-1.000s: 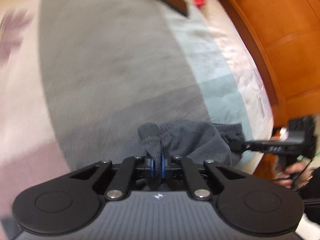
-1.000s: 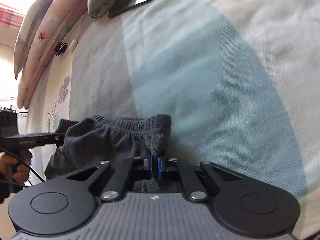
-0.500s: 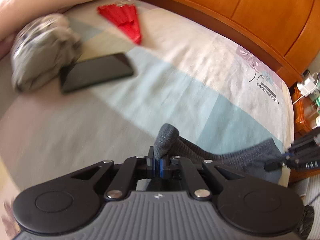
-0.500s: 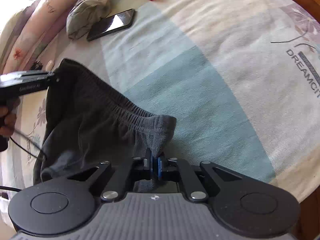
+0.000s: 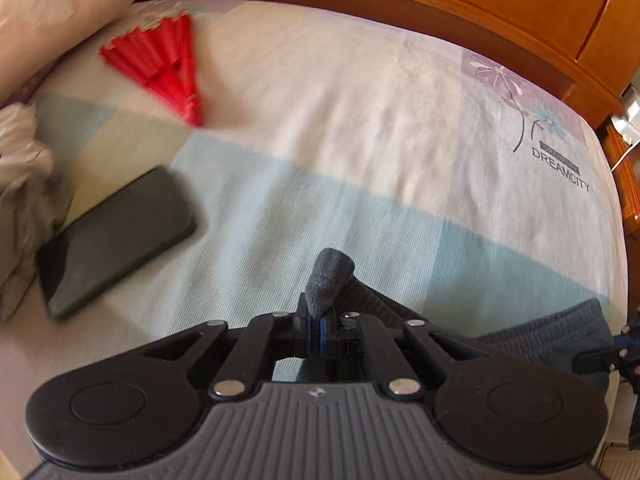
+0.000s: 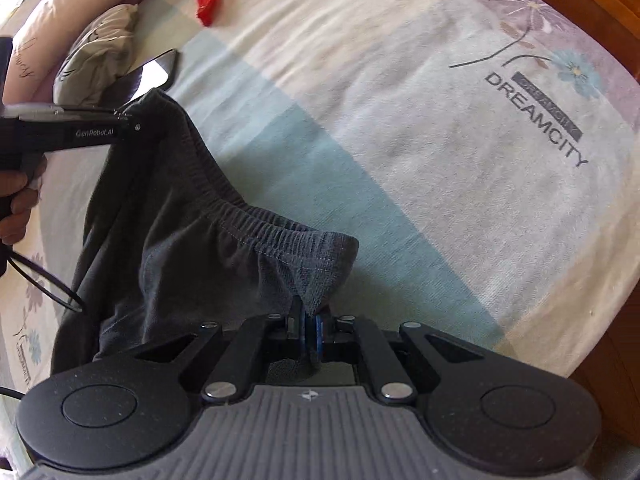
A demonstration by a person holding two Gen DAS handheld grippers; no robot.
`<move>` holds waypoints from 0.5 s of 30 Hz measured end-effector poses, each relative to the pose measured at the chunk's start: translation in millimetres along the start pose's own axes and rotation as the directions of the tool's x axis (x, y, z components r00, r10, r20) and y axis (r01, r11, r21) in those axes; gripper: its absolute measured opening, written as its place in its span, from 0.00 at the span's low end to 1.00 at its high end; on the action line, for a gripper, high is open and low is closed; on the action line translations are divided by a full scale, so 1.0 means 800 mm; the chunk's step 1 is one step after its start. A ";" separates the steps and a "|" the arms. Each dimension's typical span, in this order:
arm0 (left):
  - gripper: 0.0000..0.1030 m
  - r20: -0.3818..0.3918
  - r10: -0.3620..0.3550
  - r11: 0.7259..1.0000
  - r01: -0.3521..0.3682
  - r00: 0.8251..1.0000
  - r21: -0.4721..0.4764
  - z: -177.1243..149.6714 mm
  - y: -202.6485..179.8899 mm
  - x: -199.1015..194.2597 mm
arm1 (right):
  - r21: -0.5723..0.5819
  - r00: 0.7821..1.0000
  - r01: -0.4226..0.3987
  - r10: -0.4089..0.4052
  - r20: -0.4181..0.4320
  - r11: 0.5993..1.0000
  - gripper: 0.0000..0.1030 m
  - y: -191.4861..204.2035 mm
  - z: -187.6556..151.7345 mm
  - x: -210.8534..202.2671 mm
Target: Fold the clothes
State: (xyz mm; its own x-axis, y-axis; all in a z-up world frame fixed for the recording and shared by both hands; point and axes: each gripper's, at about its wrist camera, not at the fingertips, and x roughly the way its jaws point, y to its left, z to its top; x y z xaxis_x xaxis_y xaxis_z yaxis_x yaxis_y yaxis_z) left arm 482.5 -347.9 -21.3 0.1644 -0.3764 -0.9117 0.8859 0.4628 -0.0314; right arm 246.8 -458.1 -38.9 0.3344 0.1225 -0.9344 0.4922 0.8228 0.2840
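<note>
Two grippers hold one pair of dark grey shorts [image 6: 168, 248] above the bed [image 6: 400, 128]. The left gripper [image 5: 316, 330] has its jaws clenched on one waistband corner, the right gripper [image 6: 310, 326] on the other. The elastic waistband stretches between them, the fabric hanging below it.

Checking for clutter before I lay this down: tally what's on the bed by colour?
Dark grey: 1, shorts
Black: 1, phone
Red: 1, folding fan
Light grey: 1, bundled cloth
Total: 4
</note>
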 end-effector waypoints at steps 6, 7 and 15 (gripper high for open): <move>0.01 0.018 -0.003 0.998 0.002 1.000 0.065 0.039 -0.021 0.021 | 0.037 0.999 0.018 -0.019 0.025 0.999 0.06 -0.013 0.006 0.004; 0.01 0.016 -0.003 0.998 0.002 1.000 0.067 0.042 -0.025 0.026 | 0.038 0.999 0.023 -0.024 0.026 0.999 0.06 -0.014 0.007 0.006; 0.03 -0.015 -0.001 0.999 0.002 1.000 0.038 0.036 -0.031 0.038 | 0.041 0.999 0.042 -0.043 0.026 0.998 0.09 -0.017 0.005 0.014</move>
State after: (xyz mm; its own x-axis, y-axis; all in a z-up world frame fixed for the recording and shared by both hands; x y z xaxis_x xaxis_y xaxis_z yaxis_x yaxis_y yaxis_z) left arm 477.9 -394.0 -36.9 0.1568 -0.3647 -0.9178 0.9021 0.4312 -0.0172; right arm 247.0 -470.1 -52.7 0.3337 0.0729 -0.9398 0.5380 0.8040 0.2534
